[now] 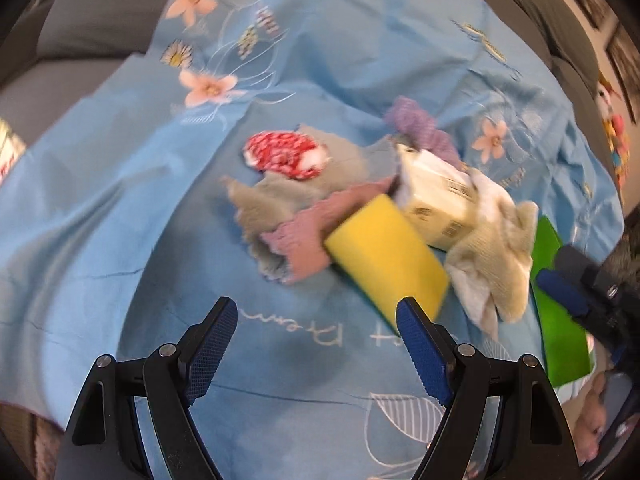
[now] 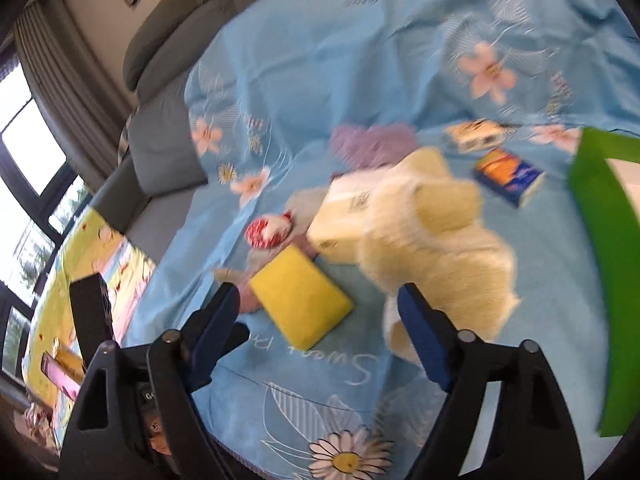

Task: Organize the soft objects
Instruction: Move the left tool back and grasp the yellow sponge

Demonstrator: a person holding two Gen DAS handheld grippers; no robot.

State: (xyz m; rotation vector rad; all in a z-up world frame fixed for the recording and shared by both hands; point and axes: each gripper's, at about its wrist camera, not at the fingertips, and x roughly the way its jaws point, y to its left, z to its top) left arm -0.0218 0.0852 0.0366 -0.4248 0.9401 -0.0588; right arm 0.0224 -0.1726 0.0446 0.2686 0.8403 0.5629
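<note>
**Both tools open above a heap of soft things, nothing held yet**

Farthest left in the left wrist view lies the bare blue floral sheet (image 1: 100, 200) that covers the surface; I cannot tell whether a bed or a sofa is under it. Next comes the heap: a red-and-white patterned soft piece (image 1: 284, 154) rests on a grey cloth (image 1: 272, 196), with a pink cloth (image 1: 312, 236) lapping over the grey one's near edge. The yellow sponge (image 1: 386, 248) touches the pink cloth and leans against a cream tissue pack (image 1: 436, 200), behind which a purple cloth (image 1: 420, 128) is bunched. A cream fluffy towel (image 1: 496, 256) spills off the pack's right side.

The left tool (image 1: 320, 344) hangs with its jaws well apart and nothing between them. The sponge lies just ahead of it and slightly to the right, its long axis running from far left to near right, so its near corner sits by the right-hand finger. The right tool (image 2: 320, 332) is likewise spread and empty; in its own view the sponge sits just ahead between its fingers, and the towel begins at its right finger. Either tool seems near enough to reach the sponge; the towel looks nearer the right tool.

At the far right stands a green container (image 2: 608, 240). Only its wall and a pale inner face show; its contents are hidden. A blue-and-orange packet (image 2: 508, 178) lies just left of it.
</note>
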